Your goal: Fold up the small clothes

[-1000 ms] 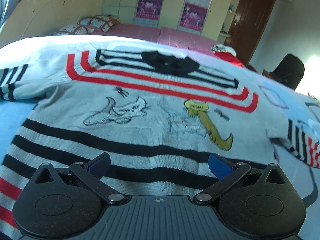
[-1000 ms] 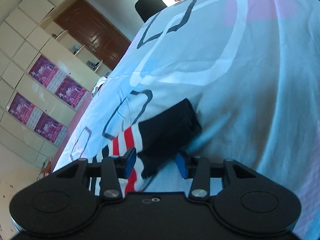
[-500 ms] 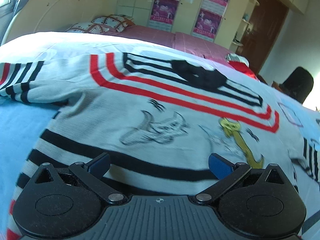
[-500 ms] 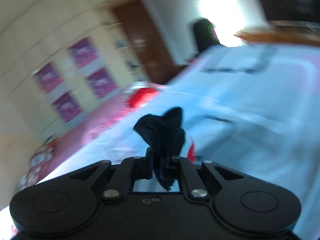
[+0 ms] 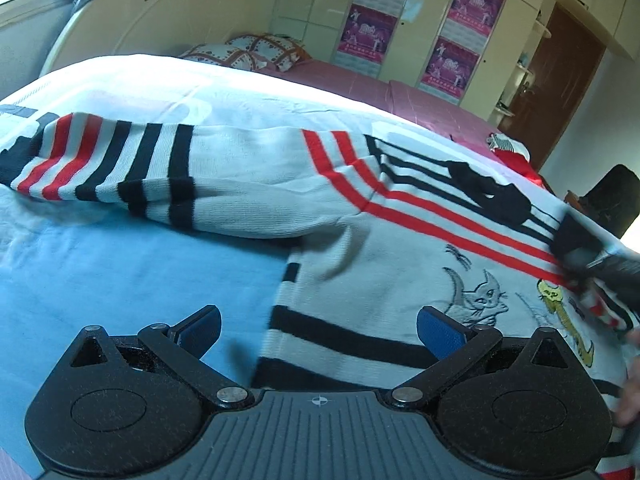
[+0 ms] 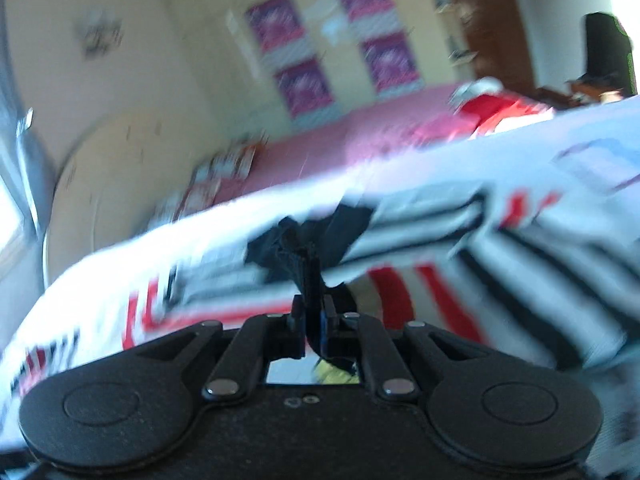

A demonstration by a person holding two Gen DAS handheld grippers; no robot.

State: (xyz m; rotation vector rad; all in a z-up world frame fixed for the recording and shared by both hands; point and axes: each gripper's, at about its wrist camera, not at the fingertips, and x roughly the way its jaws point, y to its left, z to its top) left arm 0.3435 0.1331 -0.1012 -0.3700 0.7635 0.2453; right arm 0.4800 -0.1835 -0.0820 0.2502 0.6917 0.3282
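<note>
A small white knit sweater (image 5: 400, 248) with red and black stripes, a black collar and embroidered cats on the chest lies flat on the light blue bedsheet (image 5: 120, 272), its hem near the left wrist camera and its collar at the far side, so the body runs near to far. One striped sleeve (image 5: 132, 168) stretches out to the left across the sheet, crosswise to the body. The left gripper (image 5: 318, 330) hovers spread wide over the sweater's near left edge, gripping nothing, while the right gripper (image 6: 312, 322) is pressed together on the black cuff (image 6: 308, 240) of the other sleeve, lifted over the sweater in a blurred view.
</note>
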